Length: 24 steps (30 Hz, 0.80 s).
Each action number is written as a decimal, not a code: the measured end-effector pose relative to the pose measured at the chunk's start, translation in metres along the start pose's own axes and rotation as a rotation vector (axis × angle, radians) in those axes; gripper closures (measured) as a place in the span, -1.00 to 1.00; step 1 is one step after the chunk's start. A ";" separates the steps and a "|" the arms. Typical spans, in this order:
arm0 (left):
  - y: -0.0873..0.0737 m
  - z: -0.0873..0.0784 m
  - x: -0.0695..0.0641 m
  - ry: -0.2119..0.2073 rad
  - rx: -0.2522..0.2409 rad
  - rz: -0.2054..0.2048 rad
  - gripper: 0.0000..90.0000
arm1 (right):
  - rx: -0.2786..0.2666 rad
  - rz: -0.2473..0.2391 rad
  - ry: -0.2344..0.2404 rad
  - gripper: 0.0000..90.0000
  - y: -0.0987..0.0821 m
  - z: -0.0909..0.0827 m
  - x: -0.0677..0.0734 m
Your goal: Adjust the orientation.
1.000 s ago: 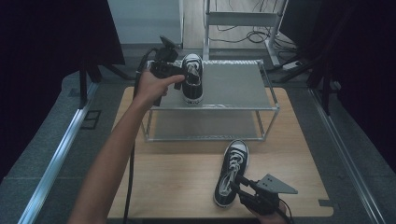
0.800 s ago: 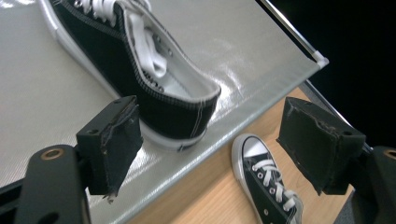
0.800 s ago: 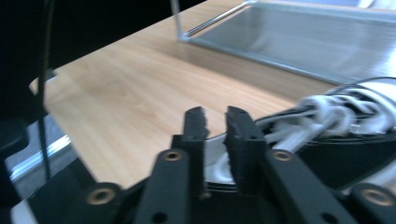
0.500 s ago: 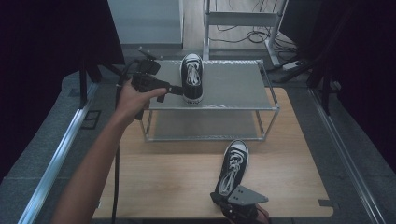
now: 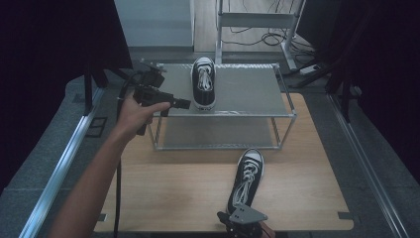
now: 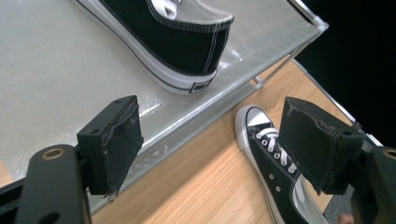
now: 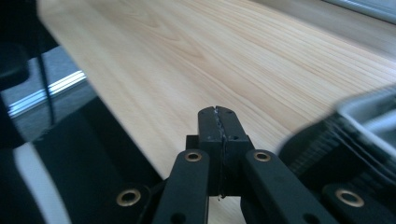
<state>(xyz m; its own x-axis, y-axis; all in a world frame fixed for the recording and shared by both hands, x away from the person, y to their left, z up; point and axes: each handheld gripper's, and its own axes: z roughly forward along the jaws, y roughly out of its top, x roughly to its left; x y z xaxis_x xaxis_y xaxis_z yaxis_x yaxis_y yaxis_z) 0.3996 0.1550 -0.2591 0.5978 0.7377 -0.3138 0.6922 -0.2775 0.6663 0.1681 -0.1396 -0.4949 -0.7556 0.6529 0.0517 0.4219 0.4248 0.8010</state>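
A black sneaker point(image 5: 204, 82) with white laces stands on the top shelf of a metal rack point(image 5: 247, 94). Its heel point(image 6: 187, 46) fills the top of the left gripper view. A matching sneaker point(image 5: 246, 181) lies on the wooden table in front of the rack, also seen as the sneaker point(image 6: 275, 163) between the left jaws. My left gripper point(image 5: 182, 103) is open, held just left of the shelf sneaker and apart from it. My right gripper point(image 5: 242, 220) sits at the table's near edge behind the lower sneaker's heel, its jaws point(image 7: 217, 122) pressed together with nothing held.
The rack has a lower shelf point(image 5: 218, 133) under the top one. The wooden table point(image 5: 168, 188) stretches wide to the left of the lower sneaker. Metal rails point(image 5: 64, 148) run along both sides of the table, and a cable point(image 5: 118, 198) trails from the left gripper.
The left gripper has let go of the shelf sneaker and drawn back to the left, jaws open. The right gripper has slid left and back toward the table's near edge.
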 end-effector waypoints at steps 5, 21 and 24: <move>-0.008 0.004 0.003 -0.008 0.005 0.000 -0.53 | -0.004 0.037 -0.017 1.00 -0.007 -0.004 -0.009; -0.033 0.012 0.006 -0.020 0.031 0.015 -0.53 | 0.000 0.043 -0.058 1.00 -0.026 -0.032 -0.020; -0.038 0.014 0.006 -0.016 0.040 0.022 -0.53 | 0.005 0.049 -0.079 1.00 -0.033 -0.044 -0.026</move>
<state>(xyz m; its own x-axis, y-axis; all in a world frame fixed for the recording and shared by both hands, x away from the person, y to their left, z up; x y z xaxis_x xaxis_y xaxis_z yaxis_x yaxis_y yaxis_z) 0.3826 0.1617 -0.2960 0.6195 0.7210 -0.3106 0.6943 -0.3185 0.6454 0.1518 -0.1988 -0.4966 -0.6921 0.7205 0.0430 0.4598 0.3941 0.7958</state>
